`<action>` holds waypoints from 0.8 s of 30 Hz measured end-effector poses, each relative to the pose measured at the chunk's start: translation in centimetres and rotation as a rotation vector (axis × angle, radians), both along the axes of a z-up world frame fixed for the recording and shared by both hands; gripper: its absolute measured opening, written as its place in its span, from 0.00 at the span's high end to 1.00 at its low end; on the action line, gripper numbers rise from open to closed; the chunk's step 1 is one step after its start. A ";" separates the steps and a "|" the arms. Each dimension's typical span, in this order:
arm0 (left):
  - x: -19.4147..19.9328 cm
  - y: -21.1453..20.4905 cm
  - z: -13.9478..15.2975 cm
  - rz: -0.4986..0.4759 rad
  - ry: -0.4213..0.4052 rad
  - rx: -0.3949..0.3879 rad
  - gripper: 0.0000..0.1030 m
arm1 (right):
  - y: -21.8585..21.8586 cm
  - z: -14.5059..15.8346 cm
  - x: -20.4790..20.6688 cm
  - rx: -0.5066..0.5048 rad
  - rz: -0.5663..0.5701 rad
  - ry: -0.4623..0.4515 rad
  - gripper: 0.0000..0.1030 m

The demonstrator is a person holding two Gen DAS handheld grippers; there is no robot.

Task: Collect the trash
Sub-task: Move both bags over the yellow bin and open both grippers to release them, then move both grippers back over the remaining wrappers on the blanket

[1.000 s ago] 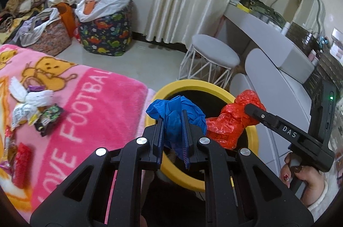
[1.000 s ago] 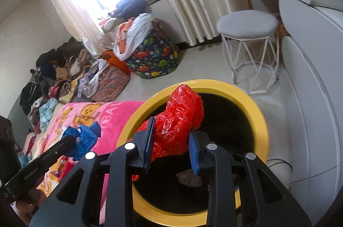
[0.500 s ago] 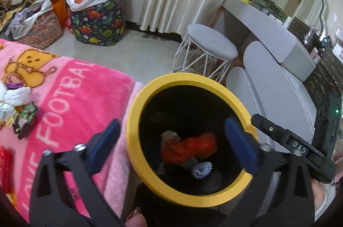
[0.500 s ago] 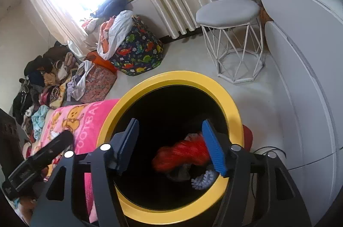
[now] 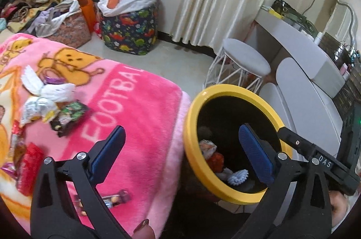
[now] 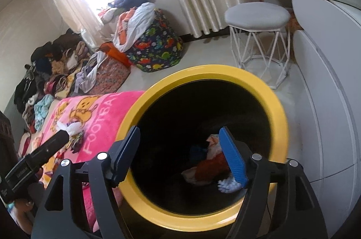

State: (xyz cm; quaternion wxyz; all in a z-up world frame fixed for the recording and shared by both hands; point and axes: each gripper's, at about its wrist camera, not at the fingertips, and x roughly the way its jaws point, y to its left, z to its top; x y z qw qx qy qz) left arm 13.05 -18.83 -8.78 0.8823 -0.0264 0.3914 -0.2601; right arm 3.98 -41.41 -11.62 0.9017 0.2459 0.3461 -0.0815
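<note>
Left view: our left gripper [image 5: 181,152] is spread wide, empty; the round yellow-rimmed black bin [image 5: 227,90] sits at four o'clock, crumpled wrappers [image 5: 45,101] at nine on the pink fleece blanket [image 5: 140,103]. Right view: our right gripper [image 6: 179,154] is opening, empty, over the bin [image 6: 203,73]; red crumpled plastic [image 6: 212,165] lies inside.

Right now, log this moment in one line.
left tool: open, empty | right tool: opening, empty | bin: trash inside | blanket: wrappers remain

Left claw [image 5: 181,149]: black angular frame, two fingers faced with ribbed blue pads [image 5: 256,156], a silver screw at each joint. Right claw [image 6: 179,154]: same build, black frame, blue pads, silver screws; its black bar carries white letters "DAS". Fingernail [image 5: 141,222] near the left claw's base painted dark red.
</note>
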 end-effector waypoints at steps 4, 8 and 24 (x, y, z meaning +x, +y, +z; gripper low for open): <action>0.2 1.7 0.6 0.034 -0.020 -0.011 0.10 | 1.9 0.5 0.7 -0.016 0.047 -0.006 0.31; 0.5 3.2 1.1 0.067 -0.030 -0.031 0.10 | 3.5 0.9 1.4 -0.029 0.087 -0.010 0.31; 1.7 10.2 2.2 0.202 -0.055 -0.078 0.10 | 11.1 1.9 4.4 -0.067 0.267 -0.023 0.30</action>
